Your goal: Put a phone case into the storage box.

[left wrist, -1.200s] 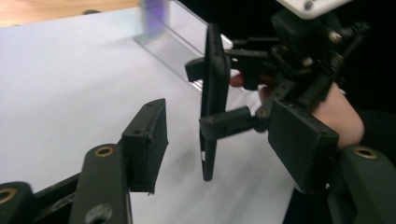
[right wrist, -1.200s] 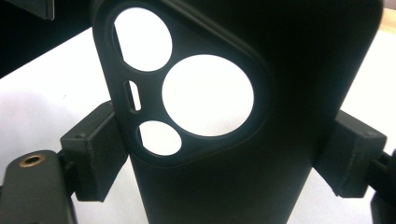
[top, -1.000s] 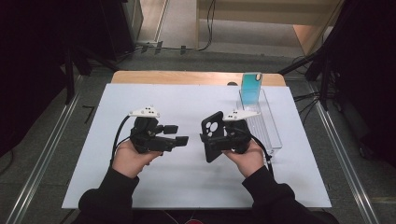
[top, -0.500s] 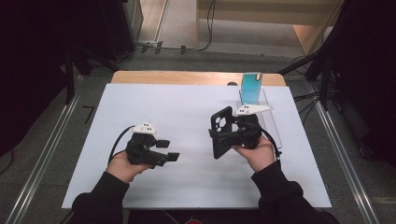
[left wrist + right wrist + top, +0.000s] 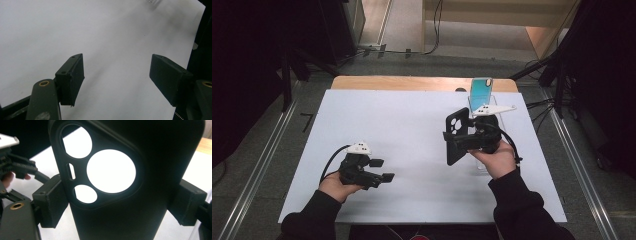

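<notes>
Phone case clamped in right tongs, camera holes plain close up; left tongs wide, empty.

White sheet covering wooden table; grey floor, metal rails, cables, dark stands around.

No legible text or labels anywhere

A recording lab — dark curtains, floor cables, white-covered table.
</notes>
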Motion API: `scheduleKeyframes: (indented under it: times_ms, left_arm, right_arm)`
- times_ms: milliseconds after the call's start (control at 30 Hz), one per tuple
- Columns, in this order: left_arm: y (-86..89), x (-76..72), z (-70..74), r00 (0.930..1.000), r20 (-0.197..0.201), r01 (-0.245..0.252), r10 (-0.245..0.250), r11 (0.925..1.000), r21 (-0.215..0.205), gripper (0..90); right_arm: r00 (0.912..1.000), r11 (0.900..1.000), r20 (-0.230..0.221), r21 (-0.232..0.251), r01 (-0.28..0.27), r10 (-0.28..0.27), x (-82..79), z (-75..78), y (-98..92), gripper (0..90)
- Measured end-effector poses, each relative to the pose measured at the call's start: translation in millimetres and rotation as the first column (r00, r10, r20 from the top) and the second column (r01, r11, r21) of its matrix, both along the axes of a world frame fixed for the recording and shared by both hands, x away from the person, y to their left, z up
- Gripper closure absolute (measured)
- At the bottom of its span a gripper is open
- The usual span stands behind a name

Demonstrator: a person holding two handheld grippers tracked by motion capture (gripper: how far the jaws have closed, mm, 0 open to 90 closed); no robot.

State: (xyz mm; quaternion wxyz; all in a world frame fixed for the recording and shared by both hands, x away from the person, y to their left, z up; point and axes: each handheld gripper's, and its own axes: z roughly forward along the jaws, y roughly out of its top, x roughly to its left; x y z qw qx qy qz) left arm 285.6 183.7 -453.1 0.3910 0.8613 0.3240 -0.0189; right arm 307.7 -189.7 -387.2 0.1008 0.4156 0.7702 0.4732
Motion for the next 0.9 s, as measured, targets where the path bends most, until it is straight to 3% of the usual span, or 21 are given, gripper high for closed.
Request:
scheduleKeyframes:
  times_ms: [100,200,433,900]
  left_arm:
    - [4.6,-1.6,-0.3,0.9999,0.004,-0.017,0.017,0.9998,0.005,28.4]
    - [7.3,-2.2,0.1,0.9994,-0.006,-0.034,0.034,0.9992,-0.019,28.4]
    - [8.3,-3.0,-0.8,0.9995,-0.009,-0.031,0.031,0.9994,-0.012,28.4]
    - [13.7,-6.0,-2.4,0.9985,-0.011,-0.054,0.054,0.9983,-0.021,28.4]
  right_arm:
    - [0.9999,1.0,0.007,0.005,0.015,-0.015,1.1,6.8,-7.1,12.3]
    - [0.9992,0.999,0.006,0.015,0.039,-0.039,2.5,13.9,-15.7,12.3]
    - [0.9953,0.995,0.027,0.03,0.092,-0.093,5.3,29.6,-37.6,12.3]
    - [0.9753,0.976,0.046,0.02,0.215,-0.216,23.6,37.5,-75.2,12.3]
